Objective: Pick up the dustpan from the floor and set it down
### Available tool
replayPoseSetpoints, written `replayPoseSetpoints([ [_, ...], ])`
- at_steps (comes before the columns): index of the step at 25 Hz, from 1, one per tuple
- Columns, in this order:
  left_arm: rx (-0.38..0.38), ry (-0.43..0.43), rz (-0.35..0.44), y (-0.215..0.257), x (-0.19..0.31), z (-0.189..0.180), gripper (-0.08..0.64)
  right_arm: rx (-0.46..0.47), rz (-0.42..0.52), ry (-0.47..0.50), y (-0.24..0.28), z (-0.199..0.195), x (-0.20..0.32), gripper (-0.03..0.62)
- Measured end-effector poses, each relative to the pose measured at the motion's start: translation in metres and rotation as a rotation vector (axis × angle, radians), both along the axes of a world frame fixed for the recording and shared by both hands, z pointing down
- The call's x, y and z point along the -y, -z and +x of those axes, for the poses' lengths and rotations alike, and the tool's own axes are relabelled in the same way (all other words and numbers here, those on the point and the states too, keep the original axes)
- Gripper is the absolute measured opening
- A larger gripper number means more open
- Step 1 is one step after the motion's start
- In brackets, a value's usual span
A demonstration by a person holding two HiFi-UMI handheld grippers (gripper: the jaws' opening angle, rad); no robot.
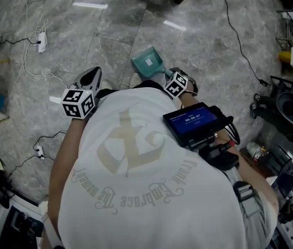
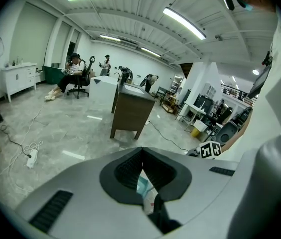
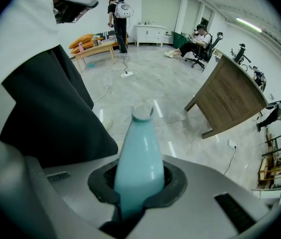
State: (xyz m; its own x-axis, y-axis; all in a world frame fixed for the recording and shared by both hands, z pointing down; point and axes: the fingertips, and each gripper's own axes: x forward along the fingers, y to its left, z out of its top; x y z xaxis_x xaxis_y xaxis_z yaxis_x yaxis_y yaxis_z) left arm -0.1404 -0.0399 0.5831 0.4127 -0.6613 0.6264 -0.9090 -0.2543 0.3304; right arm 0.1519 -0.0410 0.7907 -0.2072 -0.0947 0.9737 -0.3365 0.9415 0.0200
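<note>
Task item: dustpan [image 1: 148, 61], teal, on or just above the grey floor [image 1: 84, 30] ahead of the person. Pan end points away from the body, handle toward the R side. Head view doesn't show whether it rests on the floor or is lifted.
R gripper: R gripper [image 3: 139, 185] points steeply down. Jaws narrow, pads clamped on the handle [image 3: 140, 143]. The handle's ringed end sticks out past the jaw tips.
L gripper: L gripper [image 2: 142, 156] has its jaw tips together w/ nothing between them. It is held off to the L, apart from the dustpan.
Step (est.): grip made, lift/carry next, set-down not yet done.
Risk 1, slip: handle looks smooth and tapered, so the clamp may creep along it and the pan drops.
Risk 2, twist: pan hangs to one side of the grip pt. Its wt. can turn the handle in the pads, so the pan swings and its lip hits the floor.
Risk 3, snag: cables [image 1: 32, 66] and power strip [image 1: 41, 41] lie to the L, well apart from the pan. A wide swing or a set-down that way could catch them.
Risk 4, poor sight: shirt [image 1: 136, 191] fills most of the head view. A set-down spot near the feet would be hidden, giving a hard or tilted landing.
Risk 5, early release: opening before the base lies flat lets the pan tip.
Precaution: lift slowly, keep the pan low, seat the base flat, then open.
</note>
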Motion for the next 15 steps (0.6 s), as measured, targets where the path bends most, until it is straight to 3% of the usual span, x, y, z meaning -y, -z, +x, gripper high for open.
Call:
replayPoseSetpoints([
  [15,-0.035,0.071,0.028,0.016,0.001,-0.038,0.011,-0.009,-0.009,-0.065,0.031,-0.008,0.022,0.063],
])
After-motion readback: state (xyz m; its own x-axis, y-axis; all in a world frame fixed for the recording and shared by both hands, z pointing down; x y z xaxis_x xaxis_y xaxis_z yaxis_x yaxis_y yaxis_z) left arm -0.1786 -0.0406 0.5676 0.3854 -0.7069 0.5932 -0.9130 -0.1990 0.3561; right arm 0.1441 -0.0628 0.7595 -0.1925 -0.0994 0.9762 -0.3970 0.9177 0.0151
